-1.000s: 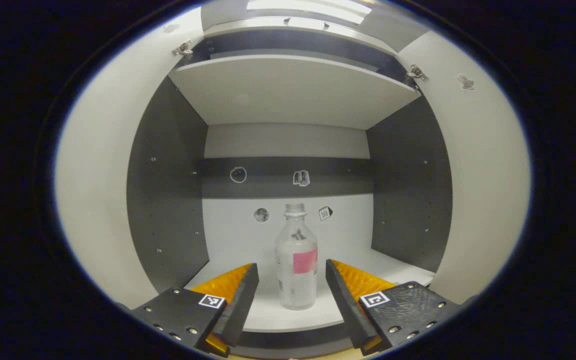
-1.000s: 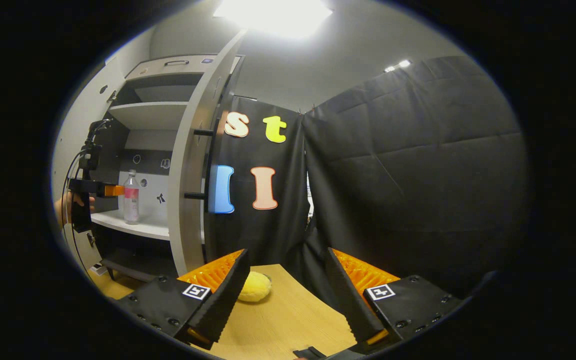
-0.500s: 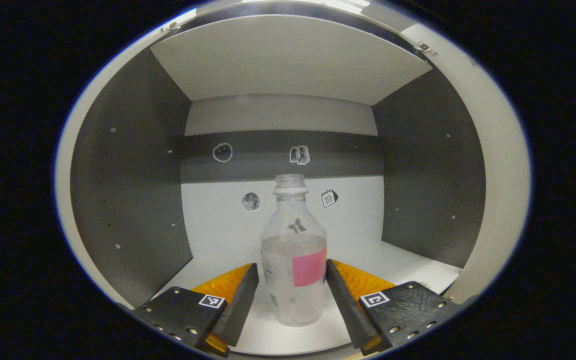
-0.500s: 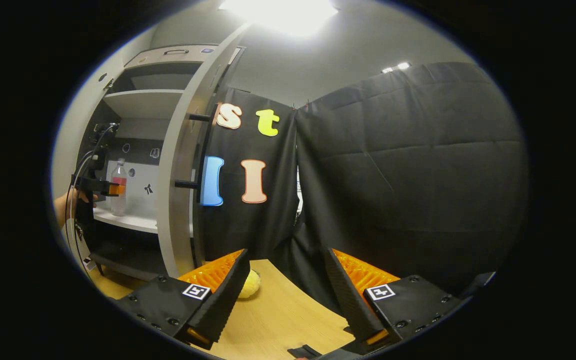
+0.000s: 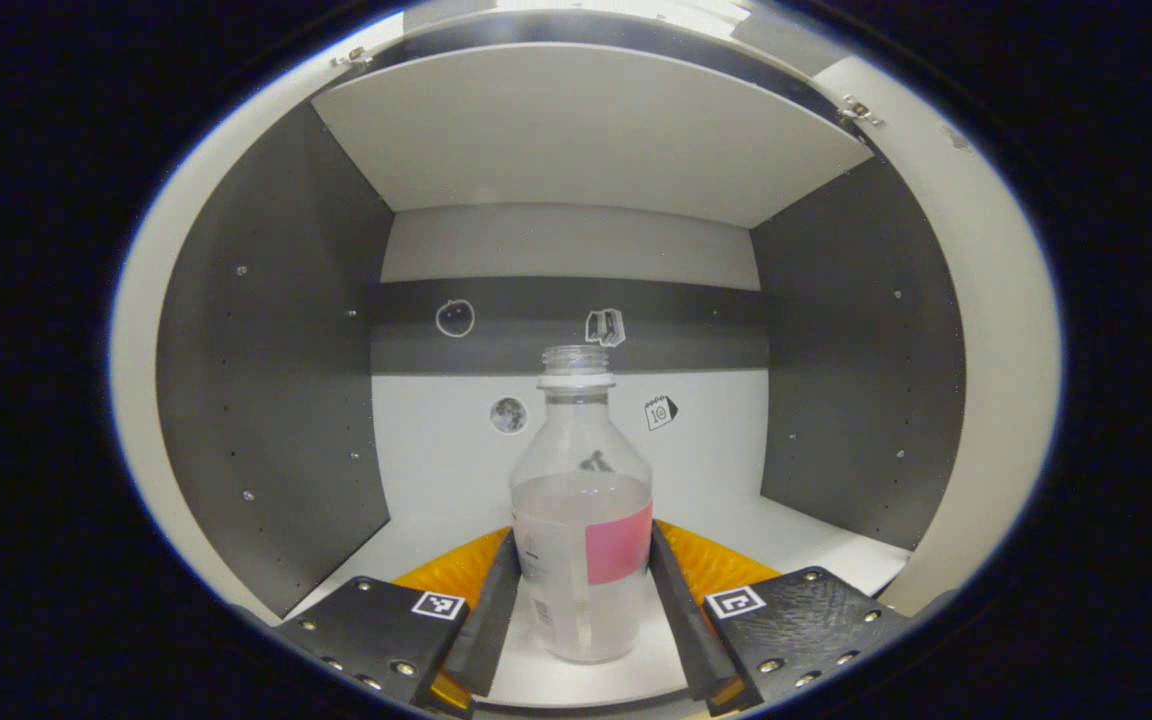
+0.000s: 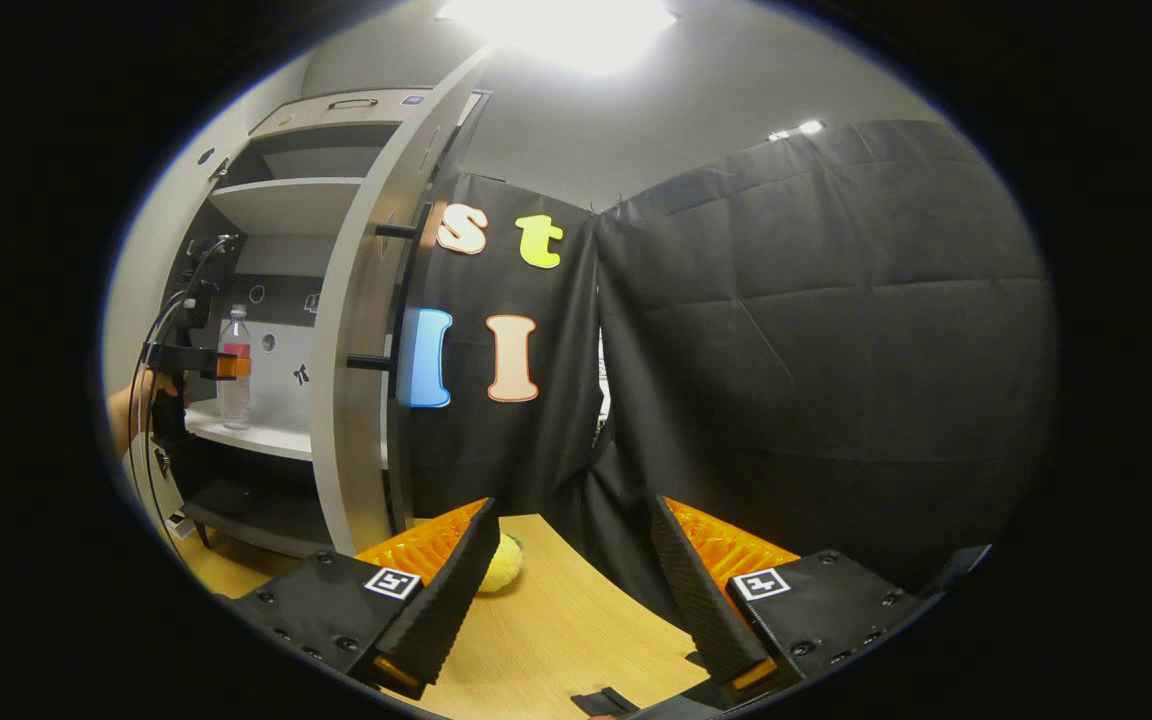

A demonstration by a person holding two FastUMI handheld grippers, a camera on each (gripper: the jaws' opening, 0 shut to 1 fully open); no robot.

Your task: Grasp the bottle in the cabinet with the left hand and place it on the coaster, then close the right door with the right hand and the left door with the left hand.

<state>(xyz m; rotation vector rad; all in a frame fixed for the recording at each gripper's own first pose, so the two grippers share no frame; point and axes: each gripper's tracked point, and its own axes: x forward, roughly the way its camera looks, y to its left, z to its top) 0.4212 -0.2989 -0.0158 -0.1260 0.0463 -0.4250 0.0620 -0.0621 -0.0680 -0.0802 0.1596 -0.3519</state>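
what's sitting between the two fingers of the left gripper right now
The bottle, upright on the cabinet shelf; the left gripper view shows the left gripper closed against both its sides.

The bottle is clear glossy plastic, the shelf smooth and matt, the table pale wood-grain.

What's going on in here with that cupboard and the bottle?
A person is working with a handheld gripper in each hand. The left gripper has reached into the open cabinet, and its fingers press on both sides of a clear bottle that stands upright on the shelf. The right gripper waits open over a wooden table. The right door stands open.
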